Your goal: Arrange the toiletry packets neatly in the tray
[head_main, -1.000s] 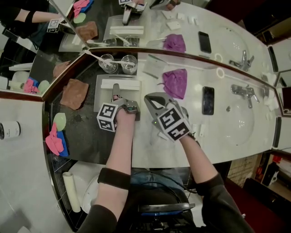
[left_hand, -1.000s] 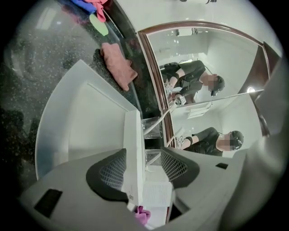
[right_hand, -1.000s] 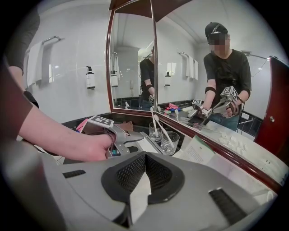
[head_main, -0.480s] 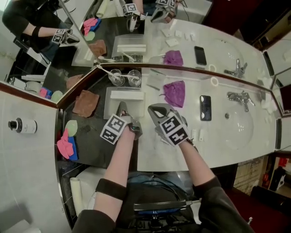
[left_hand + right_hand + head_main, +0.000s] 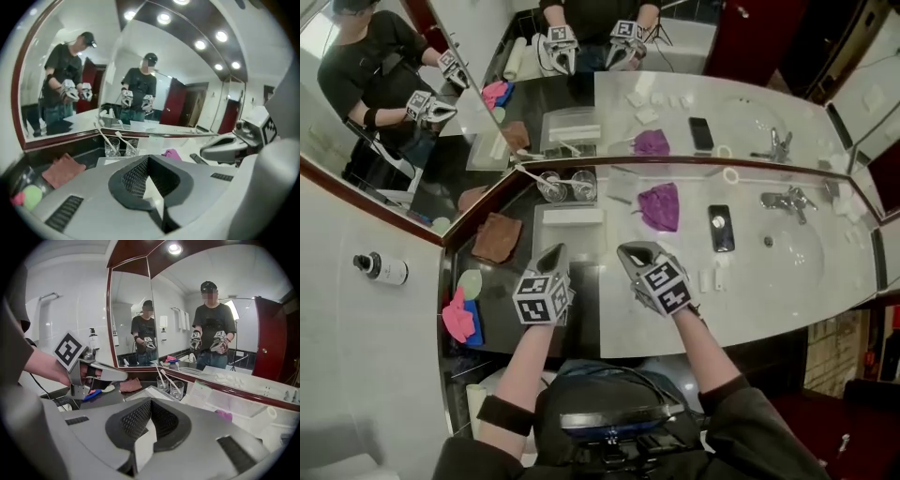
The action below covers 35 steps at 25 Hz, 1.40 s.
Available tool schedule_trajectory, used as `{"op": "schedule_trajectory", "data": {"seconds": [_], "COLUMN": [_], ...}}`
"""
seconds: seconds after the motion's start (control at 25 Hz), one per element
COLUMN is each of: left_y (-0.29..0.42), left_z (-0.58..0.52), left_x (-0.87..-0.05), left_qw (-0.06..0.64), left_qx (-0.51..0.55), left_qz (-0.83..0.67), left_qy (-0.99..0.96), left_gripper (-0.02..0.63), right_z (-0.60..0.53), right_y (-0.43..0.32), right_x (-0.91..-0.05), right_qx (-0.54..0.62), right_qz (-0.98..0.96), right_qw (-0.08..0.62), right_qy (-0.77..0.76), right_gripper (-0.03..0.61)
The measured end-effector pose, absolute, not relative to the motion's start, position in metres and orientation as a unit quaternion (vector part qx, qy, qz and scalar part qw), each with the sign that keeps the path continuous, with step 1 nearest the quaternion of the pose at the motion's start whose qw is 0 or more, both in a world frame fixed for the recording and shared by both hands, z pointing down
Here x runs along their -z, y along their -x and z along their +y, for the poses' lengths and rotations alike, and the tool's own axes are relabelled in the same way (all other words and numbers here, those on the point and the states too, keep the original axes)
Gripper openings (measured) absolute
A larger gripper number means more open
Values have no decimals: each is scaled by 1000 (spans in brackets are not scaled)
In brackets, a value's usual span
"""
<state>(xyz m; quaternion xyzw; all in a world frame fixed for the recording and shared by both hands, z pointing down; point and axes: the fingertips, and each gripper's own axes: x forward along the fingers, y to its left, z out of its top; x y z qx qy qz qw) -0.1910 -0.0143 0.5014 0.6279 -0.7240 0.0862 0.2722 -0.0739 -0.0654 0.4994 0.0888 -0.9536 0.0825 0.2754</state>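
Jaws of left gripper and right gripper pressed together on nothing, both held off the counter, likely between picks: one packet sits in tray, loose packets beside right gripper await transfer.

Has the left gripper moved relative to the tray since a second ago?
Yes. The left gripper has pulled back toward the person: its tips reached the white packet in the tray before, and now stop short of it.

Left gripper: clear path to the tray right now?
Likely yes. The tray lies just ahead of the left gripper with nothing between; the glasses stand beyond it, the brown cloth off to its left.
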Motion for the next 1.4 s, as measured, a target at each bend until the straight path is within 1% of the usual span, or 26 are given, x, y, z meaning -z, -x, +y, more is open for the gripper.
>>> {"op": "schedule_trajectory", "data": {"seconds": [0.12,0.2,0.4,0.56,0.96,1.04,1.16,1.28,1.32,1.4], "left_y": [184,180,179,175,172,169,164,158,156,154], "left_z": [2,11,33,45,47,46,44,41,40,37], "left_x": [-499,-500,-505,-514,-515,-516,-519,-522,-524,-529], "left_qw": [230,218,225,210,214,213,216,219,219,219], "left_qx": [-163,-186,-195,-217,-197,-194,-191,-192,-193,-196], "left_qz": [-699,-683,-667,-654,-651,-648,-642,-635,-632,-629], "left_qy": [-657,-672,-683,-694,-702,-705,-710,-716,-718,-719], "left_gripper": [2,2,2,2,2,2,2,2,2,2], "right_z": [-56,-48,-22,-11,-7,-15,-38,-63,-71,-86], "right_y": [61,54,51,48,46,40,24,5,-1,-11], "right_x": [-507,-511,-524,-532,-542,-549,-562,-578,-584,-596], "right_qx": [-92,-100,-116,-125,-123,-114,-98,-88,-84,-75], "right_qz": [-951,-948,-944,-941,-934,-928,-917,-904,-899,-890], "right_qw": [273,274,282,285,299,311,334,364,375,397], "right_qy": [-112,-124,-126,-133,-153,-169,-196,-208,-210,-209], "right_gripper": [2,2,2,2,3,35,38,123,137,186]}}
